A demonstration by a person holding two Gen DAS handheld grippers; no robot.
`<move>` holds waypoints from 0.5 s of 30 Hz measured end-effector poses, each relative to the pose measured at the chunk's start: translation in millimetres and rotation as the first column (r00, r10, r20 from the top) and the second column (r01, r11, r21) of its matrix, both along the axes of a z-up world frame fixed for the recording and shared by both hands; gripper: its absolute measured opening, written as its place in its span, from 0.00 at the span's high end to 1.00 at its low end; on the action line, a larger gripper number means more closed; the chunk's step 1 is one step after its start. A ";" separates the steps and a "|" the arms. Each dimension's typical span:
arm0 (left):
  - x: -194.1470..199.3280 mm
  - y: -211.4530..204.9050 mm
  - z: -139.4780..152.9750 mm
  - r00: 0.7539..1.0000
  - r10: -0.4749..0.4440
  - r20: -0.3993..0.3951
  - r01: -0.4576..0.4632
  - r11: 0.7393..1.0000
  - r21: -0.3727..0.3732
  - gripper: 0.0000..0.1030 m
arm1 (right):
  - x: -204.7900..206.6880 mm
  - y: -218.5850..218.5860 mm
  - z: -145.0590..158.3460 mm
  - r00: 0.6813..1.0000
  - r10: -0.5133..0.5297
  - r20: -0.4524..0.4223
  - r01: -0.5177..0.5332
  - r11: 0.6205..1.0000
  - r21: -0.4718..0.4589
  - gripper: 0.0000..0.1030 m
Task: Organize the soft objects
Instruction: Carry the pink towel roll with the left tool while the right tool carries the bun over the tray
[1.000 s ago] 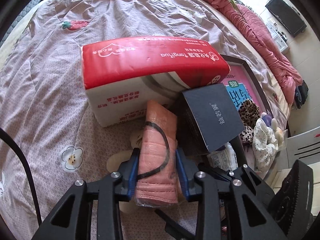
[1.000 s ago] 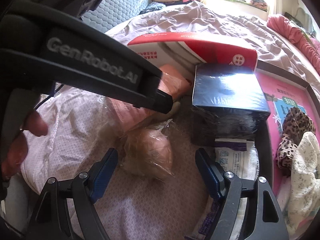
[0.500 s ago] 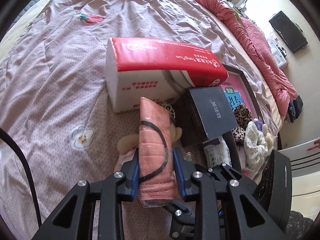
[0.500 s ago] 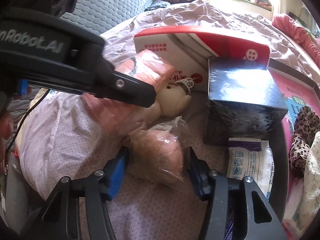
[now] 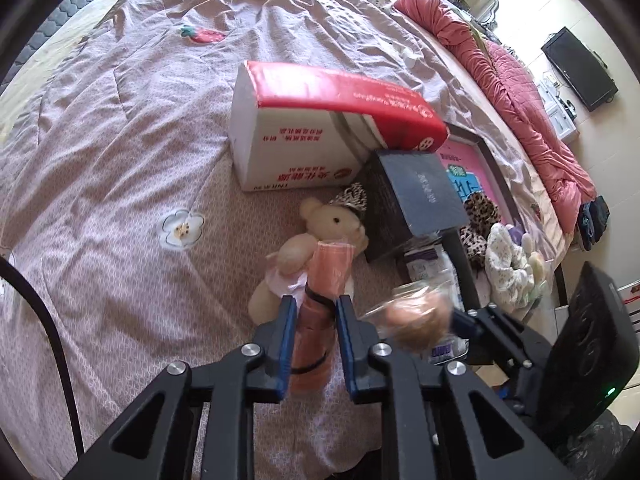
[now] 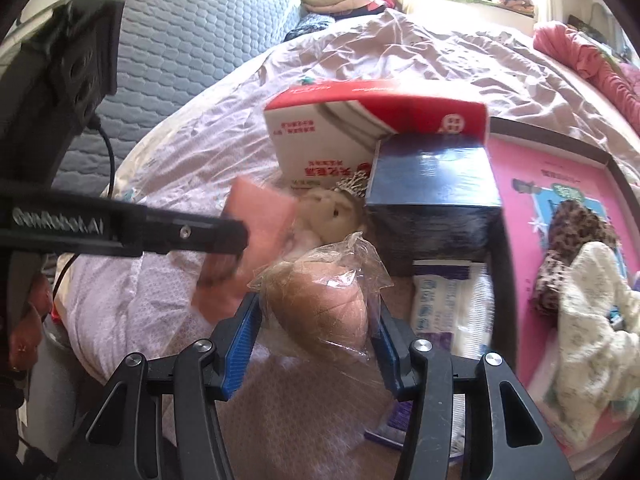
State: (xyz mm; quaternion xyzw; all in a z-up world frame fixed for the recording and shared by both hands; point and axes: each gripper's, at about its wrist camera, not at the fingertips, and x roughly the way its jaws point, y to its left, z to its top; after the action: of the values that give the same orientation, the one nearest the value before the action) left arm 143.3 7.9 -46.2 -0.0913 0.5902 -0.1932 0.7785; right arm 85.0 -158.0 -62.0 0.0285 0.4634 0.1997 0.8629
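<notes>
Both grippers loaded above a bed [image 5: 120, 168] spread with a mauve quilt. The left gripper [image 5: 316, 316] has its jaws closing on a rolled pink cloth [image 5: 326, 276] bound by a black band; the blue pads press its 2 flanks near the middle, so the roll stands out forward of the jaws, its far end over a cream plush bear [image 5: 320, 236]. A hold at mid-length probably keeps the roll from unwinding or drooping. The right gripper [image 6: 316, 320] has its jaws drawn in against a tan, rounded soft item in a clear plastic bag [image 6: 324, 300]; the pads bear on the crinkled film at either side, and the loose bag mouth flares above them. Gripping through the film seems chosen so that item and wrapper travel together.

The bear lies on its back on the quilt, its head just beside a red-and-white tissue pack [image 5: 320, 128] that leans on a dark box [image 5: 416, 196]. To the right, a dark-rimmed tray [image 6: 616, 168] with a pink printed base holds a leopard-print scrunchie [image 6: 576, 232] and a pale floral cloth piece [image 6: 592, 304], which suggests it serves as the collecting place. A white packet [image 6: 444, 304] lies between box and tray rim. Judged stage: 2 soft items held; bear unhandled.
</notes>
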 end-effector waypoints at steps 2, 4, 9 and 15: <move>-2.0 1.7 -3.7 1.000 0.007 -0.006 -0.007 1.000 -0.013 0.80 | -2.0 -4.5 2.2 1.000 -0.009 -0.001 0.009 1.000 0.004 0.47; -4.2 1.1 -5.7 1.000 0.006 -0.008 -0.006 1.000 -0.018 0.80 | -5.3 -7.8 5.5 1.000 -0.010 0.008 0.010 1.000 0.003 0.47; -8.6 -6.7 -7.4 1.000 -0.004 0.001 0.004 1.000 -0.005 0.79 | -14.3 -12.6 9.7 1.000 -0.013 0.007 0.013 1.000 0.008 0.47; -10.2 -16.3 -16.1 1.000 -0.013 -0.013 0.013 1.000 0.012 0.78 | -15.7 -16.8 12.1 1.000 -0.021 0.007 0.021 1.000 0.008 0.46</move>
State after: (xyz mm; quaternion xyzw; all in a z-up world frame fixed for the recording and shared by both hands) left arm 133.2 -8.4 -62.3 -0.0841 0.5971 -0.1940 0.7738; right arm 69.3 -174.8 -49.9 0.0363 0.4590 0.1925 0.8665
